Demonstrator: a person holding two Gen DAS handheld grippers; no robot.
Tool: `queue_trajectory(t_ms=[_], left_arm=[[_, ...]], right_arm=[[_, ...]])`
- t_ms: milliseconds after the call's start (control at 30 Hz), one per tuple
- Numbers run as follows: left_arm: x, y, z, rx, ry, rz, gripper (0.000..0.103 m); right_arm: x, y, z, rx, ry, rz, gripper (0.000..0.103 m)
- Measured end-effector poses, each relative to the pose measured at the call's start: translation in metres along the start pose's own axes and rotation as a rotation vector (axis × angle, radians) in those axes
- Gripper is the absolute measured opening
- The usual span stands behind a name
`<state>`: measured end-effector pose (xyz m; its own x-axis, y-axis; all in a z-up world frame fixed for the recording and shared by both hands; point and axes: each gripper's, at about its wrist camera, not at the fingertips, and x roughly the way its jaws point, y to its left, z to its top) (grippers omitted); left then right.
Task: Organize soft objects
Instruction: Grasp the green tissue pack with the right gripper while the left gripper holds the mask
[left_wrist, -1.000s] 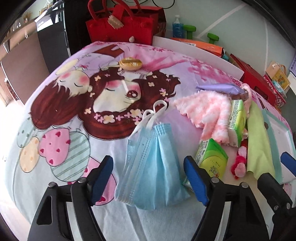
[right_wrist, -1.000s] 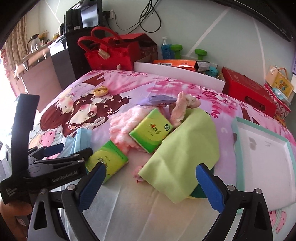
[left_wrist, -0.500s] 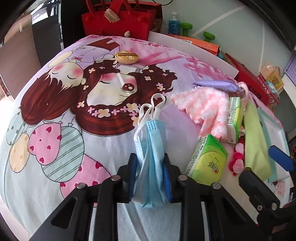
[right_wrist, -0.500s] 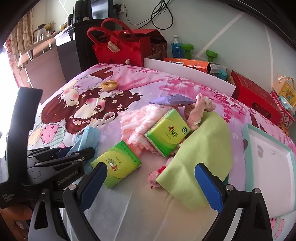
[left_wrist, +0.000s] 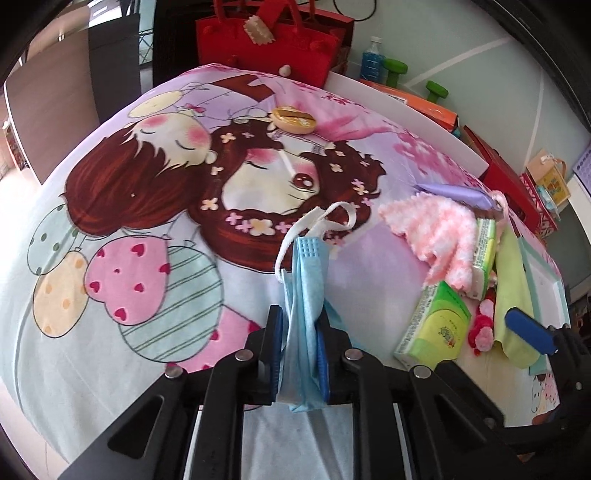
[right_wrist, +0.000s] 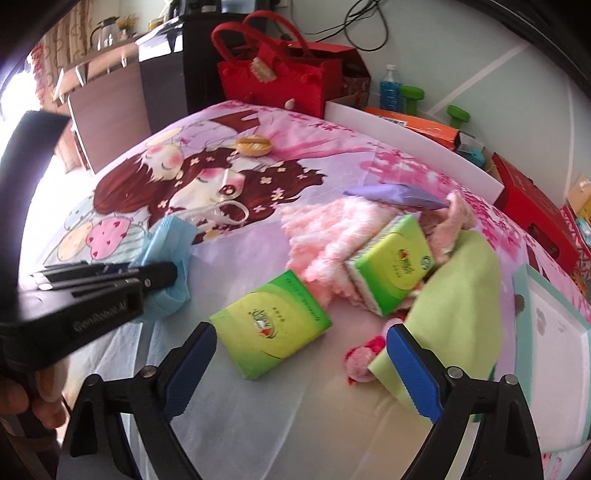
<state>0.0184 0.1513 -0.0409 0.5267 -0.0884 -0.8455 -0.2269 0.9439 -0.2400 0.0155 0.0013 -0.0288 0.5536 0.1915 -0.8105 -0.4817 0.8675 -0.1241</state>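
Note:
My left gripper is shut on a bunched blue face mask and holds it just above the cartoon bedsheet; the mask also shows in the right wrist view. My right gripper is open, its fingers either side of the near green tissue pack. A second green tissue pack leans on a fluffy pink cloth. A lime green cloth lies to the right, with a purple pouch behind.
A white tray with a teal rim lies at the right. A small pink pom-pom toy sits by the green cloth. A round bun-like object lies far back. A red bag and boxes stand beyond the bed.
My left gripper closed on the blue mask, bunching it, and lifted it slightly. My right gripper moved left and forward over the near tissue pack.

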Motion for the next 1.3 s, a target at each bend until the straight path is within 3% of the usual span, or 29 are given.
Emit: queue_trajectory(t_ms=[467,633,800,1067,1300], left_arm=[[0.000,0.011,0.000,-0.028,0.007,-0.035,0.017],[0.000,0.011,-0.001,-0.027,0.008,-0.036,0.017],[0.000,0.012,0.000,-0.027,0.007,-0.035,0.017],[0.001,0.009,0.000,-0.019,0.008,-0.022,0.017],[-0.010,0.004,0.001,-0.015,-0.020,-0.008,0.015]], right_arm=[[0.026,0.011,0.001,-0.026,0.053,-0.002,0.093],[0.032,0.012,0.001,-0.026,0.065,0.018,0.084],[0.032,0.012,0.002,-0.017,0.062,0.039,0.077],[0.028,0.008,0.002,0.007,0.058,0.048,0.077],[0.003,-0.004,0.004,0.046,0.000,0.056,0.076]])
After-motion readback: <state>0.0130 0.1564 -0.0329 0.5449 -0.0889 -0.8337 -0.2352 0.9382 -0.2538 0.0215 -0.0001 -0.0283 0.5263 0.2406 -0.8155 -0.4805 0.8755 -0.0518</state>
